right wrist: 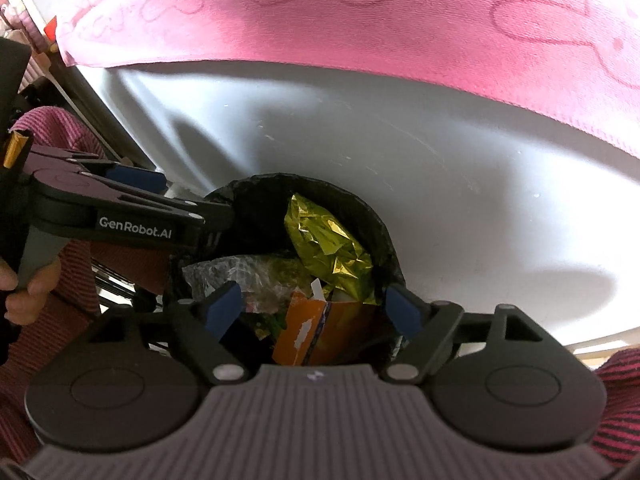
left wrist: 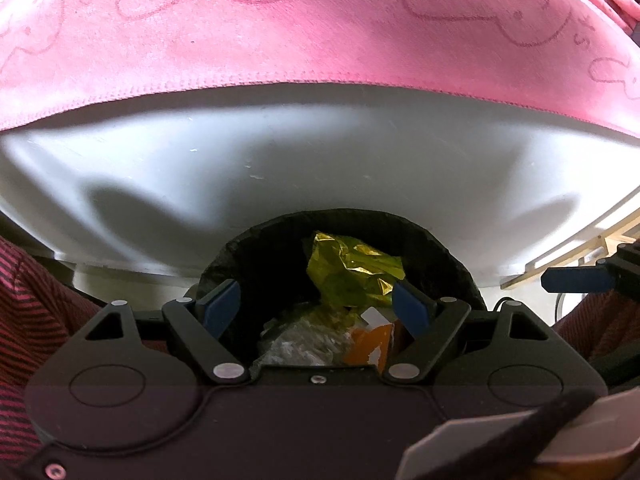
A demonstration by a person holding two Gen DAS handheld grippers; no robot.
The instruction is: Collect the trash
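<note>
A bin with a black liner (left wrist: 360,216) stands below the white table edge. It holds a crumpled gold foil wrapper (left wrist: 352,276), a clear plastic bag (left wrist: 300,340) and a torn orange carton (left wrist: 368,344). My left gripper (left wrist: 316,292) hangs open over the bin mouth, its left pad close to the liner rim. In the right wrist view the liner (right wrist: 260,184), gold wrapper (right wrist: 328,244), plastic bag (right wrist: 240,272) and orange carton (right wrist: 320,332) lie beneath my right gripper (right wrist: 312,294). It is open, with its pads clear of the trash. The left gripper (right wrist: 188,200) reaches in from the left.
A white tabletop (left wrist: 320,152) with a pink cloth (left wrist: 320,24) over it lies beyond the bin. A person's striped red sleeve (right wrist: 60,300) and hand (right wrist: 24,296) hold the left tool. Wooden slats (left wrist: 580,252) show at the right.
</note>
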